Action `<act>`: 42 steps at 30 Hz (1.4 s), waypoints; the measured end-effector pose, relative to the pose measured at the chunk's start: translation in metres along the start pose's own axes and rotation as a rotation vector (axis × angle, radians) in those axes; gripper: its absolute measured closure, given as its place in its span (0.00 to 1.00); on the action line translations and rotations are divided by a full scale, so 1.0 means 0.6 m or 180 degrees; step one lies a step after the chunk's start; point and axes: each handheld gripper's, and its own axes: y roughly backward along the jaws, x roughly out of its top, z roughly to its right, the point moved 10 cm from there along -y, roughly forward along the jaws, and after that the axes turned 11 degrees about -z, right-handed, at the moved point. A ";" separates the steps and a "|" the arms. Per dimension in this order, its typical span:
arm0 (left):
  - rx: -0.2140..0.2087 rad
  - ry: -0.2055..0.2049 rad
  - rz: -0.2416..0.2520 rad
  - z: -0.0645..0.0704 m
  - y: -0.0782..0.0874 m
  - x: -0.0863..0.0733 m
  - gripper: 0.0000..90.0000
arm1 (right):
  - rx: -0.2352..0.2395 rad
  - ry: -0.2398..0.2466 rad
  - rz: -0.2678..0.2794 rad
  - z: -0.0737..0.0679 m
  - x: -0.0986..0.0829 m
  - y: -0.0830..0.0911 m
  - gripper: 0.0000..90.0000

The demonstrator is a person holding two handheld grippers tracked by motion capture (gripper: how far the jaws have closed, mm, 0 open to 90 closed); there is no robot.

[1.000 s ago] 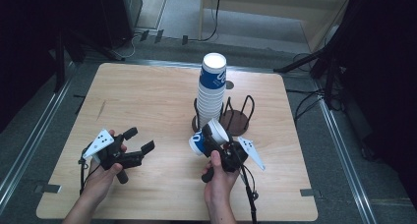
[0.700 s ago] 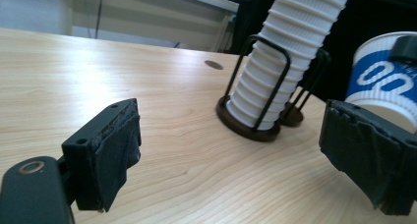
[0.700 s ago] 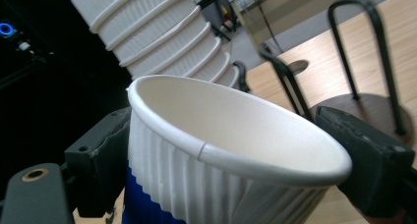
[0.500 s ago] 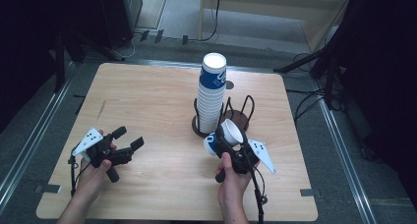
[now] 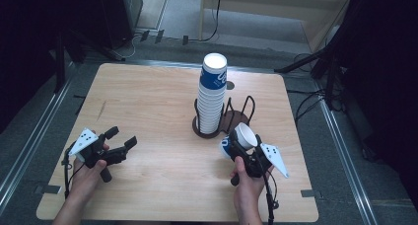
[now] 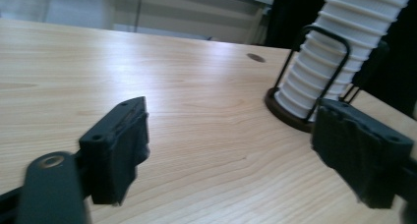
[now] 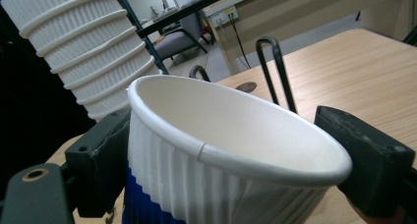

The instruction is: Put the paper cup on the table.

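Holding one paper cup (image 5: 240, 137) in the right gripper (image 5: 241, 148) beside the cup stack (image 5: 211, 97), left gripper (image 5: 120, 141) wide and empty, we judge the next move must set it down on the table (image 5: 148, 101).

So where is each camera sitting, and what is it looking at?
High view: above the person's side, looking down on the light wooden table; both forearms, left gripper, right gripper.
Left gripper view: between open jaws, facing the tall stack of ribbed white-and-blue paper cups.
Right gripper view: jaws around a single white-and-blue paper cup.
All share the stack.
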 end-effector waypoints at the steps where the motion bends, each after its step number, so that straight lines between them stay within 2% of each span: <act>1: 0.0017 0.0009 -0.0001 -0.004 0.001 -0.001 0.18 | -0.0007 0.0018 0.0010 0.003 0.001 0.001 0.13; 3: 0.0079 0.0026 -0.0011 -0.011 0.002 -0.003 0.18 | -0.0026 0.0081 0.0017 0.011 0.001 0.002 0.13; 8: 0.0105 0.0097 -0.0029 -0.024 0.004 -0.005 0.17 | -0.0083 0.0177 0.0017 0.023 0.003 0.006 0.13; 14: 0.0187 0.0085 -0.0097 -0.033 0.005 -0.011 0.16 | -0.0158 0.0217 0.0034 0.042 0.010 0.004 0.13; 19: 0.0309 0.0085 -0.0129 -0.047 0.007 -0.017 0.15 | -0.0239 0.0300 0.0062 0.061 0.016 0.001 0.13; 24: 0.0431 0.0079 -0.0117 -0.060 0.008 -0.024 0.15 | -0.0353 0.0458 0.0090 0.082 0.021 -0.008 0.13; 25: 0.0526 0.0045 -0.0126 -0.066 0.009 -0.026 0.15 | -0.0376 0.0503 0.0096 0.085 0.022 -0.010 0.13; 27: 0.0598 0.0056 -0.0126 -0.073 0.009 -0.028 0.15 | -0.0422 0.0614 0.0129 0.092 0.025 -0.015 0.13; 31: 0.0596 0.0124 -0.0149 -0.082 0.008 -0.034 0.15 | -0.0474 0.0822 0.0162 0.101 0.031 -0.024 0.13; 39: 0.0660 0.0172 -0.0210 -0.101 0.014 -0.043 0.15 | -0.0631 0.0954 0.0195 0.129 0.040 -0.042 0.13; 42: 0.0714 0.0146 -0.0321 -0.108 0.016 -0.048 0.15 | -0.0685 0.1000 0.0187 0.140 0.040 -0.049 0.13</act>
